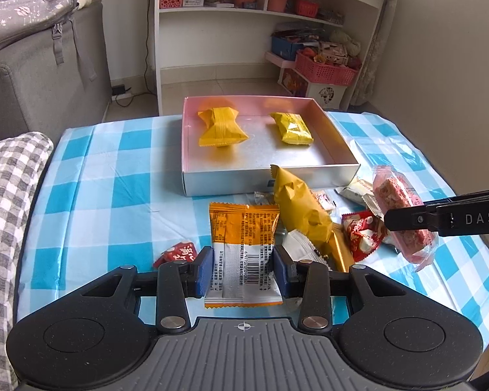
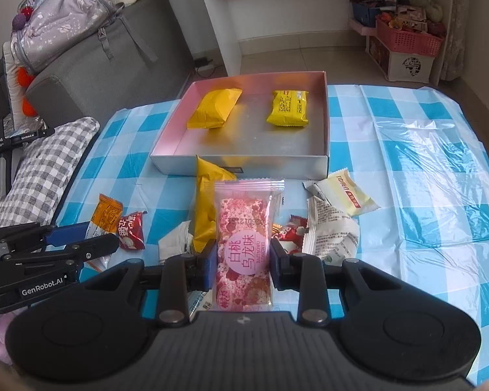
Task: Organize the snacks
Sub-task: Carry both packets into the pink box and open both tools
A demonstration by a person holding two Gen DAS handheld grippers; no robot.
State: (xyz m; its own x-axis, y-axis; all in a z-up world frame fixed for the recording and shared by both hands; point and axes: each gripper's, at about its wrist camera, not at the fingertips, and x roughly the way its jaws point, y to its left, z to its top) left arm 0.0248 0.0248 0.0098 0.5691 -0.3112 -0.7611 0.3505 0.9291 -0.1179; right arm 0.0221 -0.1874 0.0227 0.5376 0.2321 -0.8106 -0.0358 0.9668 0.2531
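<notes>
My left gripper (image 1: 241,268) is shut on an orange-and-white snack packet (image 1: 244,247), held above the table. My right gripper (image 2: 243,262) is shut on a pink nougat bar in clear wrap (image 2: 243,244); it also shows in the left wrist view (image 1: 404,215). A shallow silver box with a pink inside (image 1: 264,181) (image 2: 244,166) stands at the table's far side with two yellow packets (image 1: 221,128) (image 1: 291,127) in it. Loose snacks lie in front of the box: a yellow packet (image 1: 301,211), red candies (image 1: 363,236) (image 1: 177,254) and white packets (image 2: 352,195).
The table has a blue-and-white checked cloth (image 1: 114,176). A grey sofa with a checked cushion (image 1: 6,182) is on the left. A white shelf (image 1: 270,13) and pink baskets (image 1: 322,68) stand behind the table.
</notes>
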